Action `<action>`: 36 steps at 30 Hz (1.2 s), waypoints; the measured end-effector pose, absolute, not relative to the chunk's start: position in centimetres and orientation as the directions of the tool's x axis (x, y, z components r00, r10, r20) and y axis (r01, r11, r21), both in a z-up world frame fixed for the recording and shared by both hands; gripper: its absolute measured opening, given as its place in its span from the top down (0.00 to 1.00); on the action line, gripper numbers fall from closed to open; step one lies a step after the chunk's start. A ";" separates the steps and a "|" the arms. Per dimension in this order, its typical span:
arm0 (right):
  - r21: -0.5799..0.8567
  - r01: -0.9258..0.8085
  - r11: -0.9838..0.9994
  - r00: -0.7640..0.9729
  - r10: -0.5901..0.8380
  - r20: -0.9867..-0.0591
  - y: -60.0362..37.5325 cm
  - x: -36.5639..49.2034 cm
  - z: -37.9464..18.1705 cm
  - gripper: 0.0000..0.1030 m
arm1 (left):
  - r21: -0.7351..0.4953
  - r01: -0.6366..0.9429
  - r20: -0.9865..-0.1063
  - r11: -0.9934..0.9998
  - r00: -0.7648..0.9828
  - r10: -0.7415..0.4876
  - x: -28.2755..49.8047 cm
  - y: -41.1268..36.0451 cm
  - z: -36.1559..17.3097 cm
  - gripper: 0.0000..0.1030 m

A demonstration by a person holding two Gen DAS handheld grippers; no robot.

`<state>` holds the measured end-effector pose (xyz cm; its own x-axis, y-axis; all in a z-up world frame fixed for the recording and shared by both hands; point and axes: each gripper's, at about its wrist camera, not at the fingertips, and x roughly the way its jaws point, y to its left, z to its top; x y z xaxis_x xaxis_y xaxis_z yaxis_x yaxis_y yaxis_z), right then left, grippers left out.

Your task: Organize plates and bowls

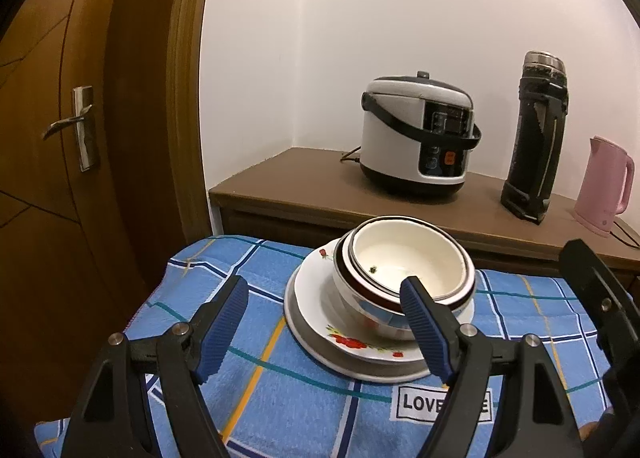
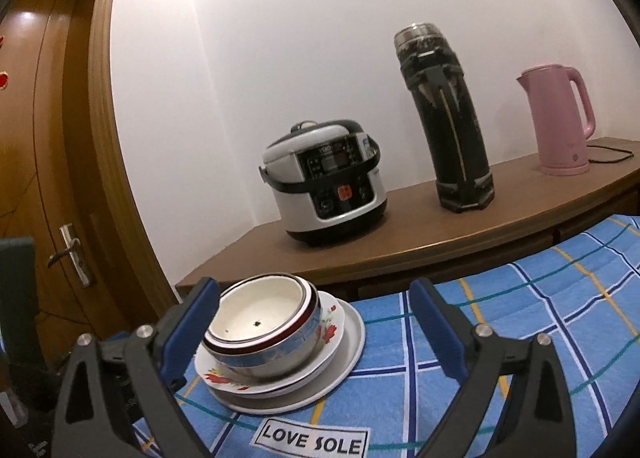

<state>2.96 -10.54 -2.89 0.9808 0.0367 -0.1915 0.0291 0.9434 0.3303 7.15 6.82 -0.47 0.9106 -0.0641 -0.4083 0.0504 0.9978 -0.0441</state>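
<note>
My left hand-held gripper point(image 1: 324, 318) & right hand-held gripper point(image 2: 316, 322) both gape wide, empty; bowls point(image 1: 412, 270) on plates point(image 1: 320, 322) at 12 o'clock.

- I see a soft, matt woven cloth point(image 1: 256, 378), blue checked, under the dishes;
- the plates point(image 2: 352, 338) look like glossy white ceramic; the top bowl point(image 1: 412, 258) smooth and cream, the bowl below point(image 2: 272, 358) shiny metal;
- my gripper pads point(image 1: 224, 322) are ribbed blue rubber on matt black plastic;
- the cabinet point(image 1: 288, 182) is matt brown wood; the kettle point(image 2: 560, 118) matt pink plastic.
</note>
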 end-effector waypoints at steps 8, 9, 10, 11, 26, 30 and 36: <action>0.346 0.034 0.938 0.983 0.031 -0.180 -10.9 0.6 -1.9 0.02 | -0.037 0.075 -0.388 0.996 0.918 -0.084 5.0 6.5 0.4 0.22; 0.348 0.032 0.937 0.983 0.033 -0.179 -10.9 0.2 -1.8 0.01 | -0.036 0.077 -0.386 0.996 0.919 -0.085 4.8 6.5 0.6 0.22; 0.348 0.028 0.937 0.983 0.036 -0.177 -10.9 -0.1 -1.6 0.01 | -0.036 0.077 -0.386 0.996 0.918 -0.085 4.5 6.5 0.7 0.22; 0.346 0.025 0.938 0.984 0.039 -0.176 -10.9 -0.3 -1.5 0.01 | -0.036 0.077 -0.387 0.996 0.918 -0.085 4.3 6.6 0.8 0.22; 0.341 0.040 0.939 0.986 0.017 -0.163 -10.5 -3.4 1.3 0.00 | -0.027 0.074 -0.331 0.997 0.940 -0.078 0.5 7.8 3.6 0.20; 0.348 0.042 0.937 0.990 0.009 -0.142 -10.6 -4.3 2.2 0.00 | -0.024 0.078 -0.321 0.997 0.943 -0.081 0.1 7.7 3.9 0.18; 0.327 0.045 0.944 0.991 -0.002 -0.132 -10.2 -4.9 2.8 0.00 | -0.017 0.085 -0.314 0.996 0.946 -0.086 -0.3 7.4 4.1 0.18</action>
<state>-4.89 -10.18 2.79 0.9913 -0.0020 -0.1319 0.0455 0.9438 0.3275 -0.34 7.41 4.12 0.9456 -0.0858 -0.3139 0.0848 0.9963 -0.0168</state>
